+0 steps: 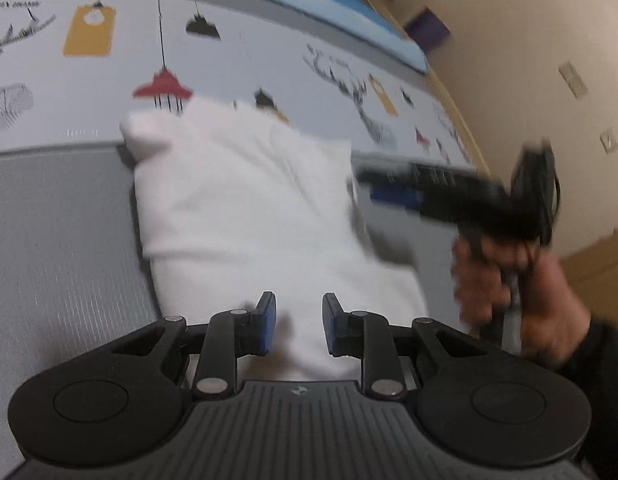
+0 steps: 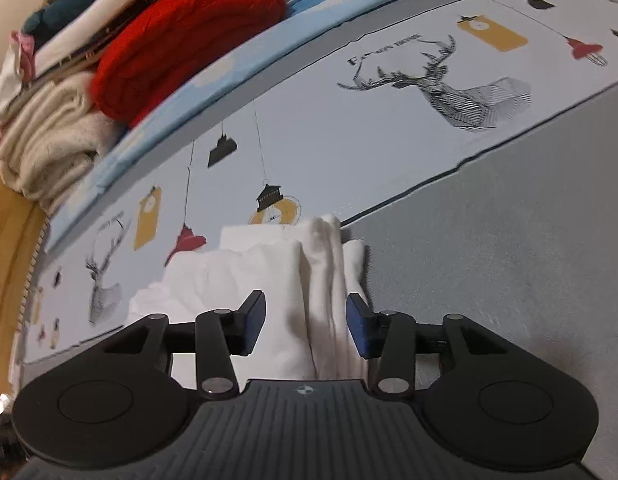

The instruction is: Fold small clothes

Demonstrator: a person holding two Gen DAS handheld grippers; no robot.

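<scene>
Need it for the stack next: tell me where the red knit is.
Right wrist view, upper left: the red knit tops the clothes pile at the bed's far edge, beyond the white garment.

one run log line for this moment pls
step: fold | cloth: white, folded, on bed | left claw: open over cloth | right claw: open at cloth edge | nothing gripped

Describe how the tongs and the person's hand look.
Both tongs, left tongs and right tongs, are matte black with silver rivets, round side discs, a ribbed grey body bearing a small compass mark, and blue pads. The right hand is bare below a dark sleeve.
</scene>
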